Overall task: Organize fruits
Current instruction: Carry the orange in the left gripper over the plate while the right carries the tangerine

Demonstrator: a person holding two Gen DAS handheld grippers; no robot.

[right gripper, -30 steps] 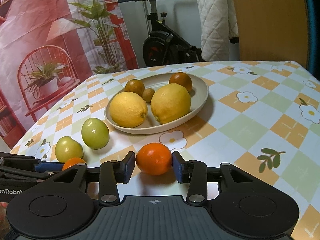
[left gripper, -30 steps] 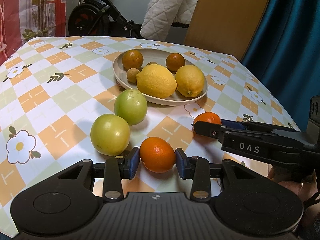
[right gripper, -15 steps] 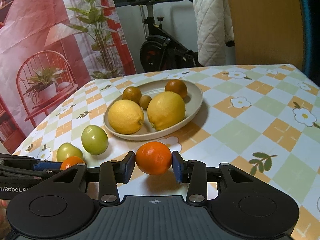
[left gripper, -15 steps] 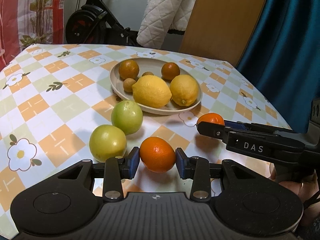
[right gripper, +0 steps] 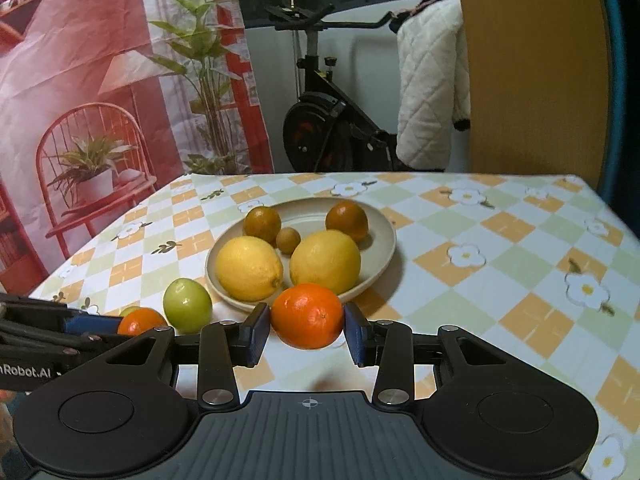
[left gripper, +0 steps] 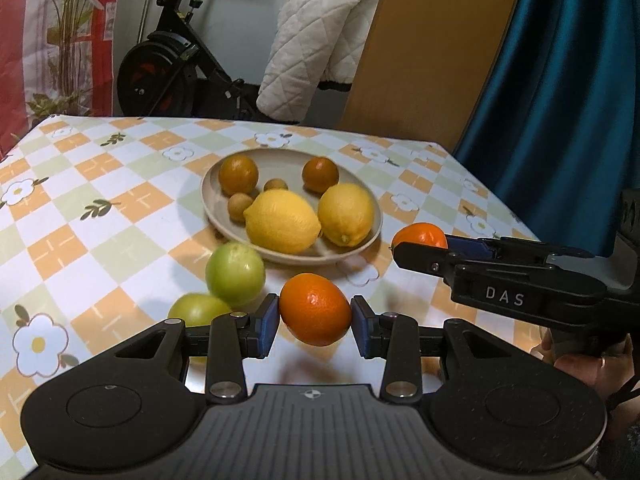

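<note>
Two oranges are held aloft above the table's near edge, one [left gripper: 315, 309] in the left gripper [left gripper: 314, 320], the other [right gripper: 307, 315] in the right gripper [right gripper: 305, 332]. Two green fruits [left gripper: 235, 274] lie touching on the checked tablecloth [left gripper: 80, 216], just before a beige plate [left gripper: 370, 204] mid-table. The plate holds two lemons [left gripper: 282, 221], two dark oranges [left gripper: 238, 175] and two small brown fruits [left gripper: 240, 207].

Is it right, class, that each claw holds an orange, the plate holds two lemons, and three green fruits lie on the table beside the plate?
Not quite: two green fruits lie beside the plate, not three, as the left wrist view shows. The rest stands: the left claw holds an orange, the right claw holds another orange, and two lemons sit on the plate.
</note>
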